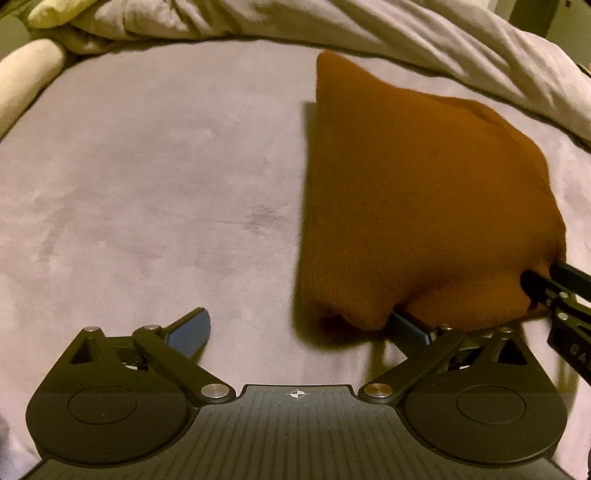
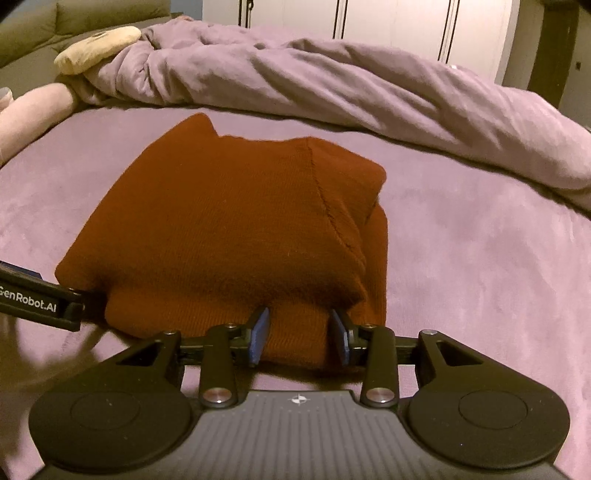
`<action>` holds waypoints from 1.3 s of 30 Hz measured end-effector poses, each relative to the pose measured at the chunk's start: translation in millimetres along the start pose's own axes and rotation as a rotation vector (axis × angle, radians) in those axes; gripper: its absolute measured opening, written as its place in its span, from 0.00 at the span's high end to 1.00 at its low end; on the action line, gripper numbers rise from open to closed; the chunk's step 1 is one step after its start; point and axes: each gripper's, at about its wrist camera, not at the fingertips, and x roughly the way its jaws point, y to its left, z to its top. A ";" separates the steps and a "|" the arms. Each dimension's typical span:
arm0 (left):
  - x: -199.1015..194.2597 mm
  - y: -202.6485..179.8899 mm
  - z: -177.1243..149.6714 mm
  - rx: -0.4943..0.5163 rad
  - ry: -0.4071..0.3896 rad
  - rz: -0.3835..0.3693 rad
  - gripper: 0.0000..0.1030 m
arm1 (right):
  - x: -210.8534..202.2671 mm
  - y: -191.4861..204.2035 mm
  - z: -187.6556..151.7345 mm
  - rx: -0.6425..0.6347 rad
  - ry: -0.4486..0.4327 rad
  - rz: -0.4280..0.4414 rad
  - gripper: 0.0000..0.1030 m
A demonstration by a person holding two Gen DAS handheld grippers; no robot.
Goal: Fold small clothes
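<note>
The rust-brown garment (image 2: pixel 229 229) is laid folded on the bed (image 2: pixel 480 258). The left tool (image 1: pixel 299 325) is spread wide, released. The right tool (image 2: pixel 299 332) is parted around the garment's near edge, unclamped.

Rumpled lilac duvet (image 2: pixel 332 85) on bed, cream pillow (image 2: pixel 98 48), prob. wardrobe doors (image 2: pixel 391 22) behind.

I've got the folded garment (image 2: pixel 229 236) flat on the bed (image 2: pixel 480 277), mid-scene. Bunched duvet (image 2: pixel 332 85) lies behind it at far edge, pillow (image 2: pixel 98 48) far left. L gripper (image 1: pixel 299 325) at its near-left corner, R gripper (image 2: pixel 299 332) at near edge.
</note>
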 end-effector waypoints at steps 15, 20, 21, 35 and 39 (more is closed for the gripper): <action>-83.4 -0.7 -63.8 0.044 -0.080 0.032 0.00 | -84.0 0.3 -49.5 0.182 0.177 0.009 0.04; -103.8 -9.1 -55.2 0.072 -0.109 0.035 0.00 | -97.7 17.3 -38.7 0.134 0.238 -0.001 0.04; -106.5 -10.2 -53.9 0.077 -0.115 0.038 0.00 | -99.5 19.9 -35.3 0.130 0.243 -0.004 0.04; -107.3 -16.4 -47.8 0.105 -0.086 0.028 0.00 | -121.2 9.2 -12.7 0.174 0.203 -0.106 0.04; -105.7 -20.6 -47.4 0.113 -0.083 0.020 0.00 | -122.5 9.6 -9.0 0.165 0.195 -0.096 0.04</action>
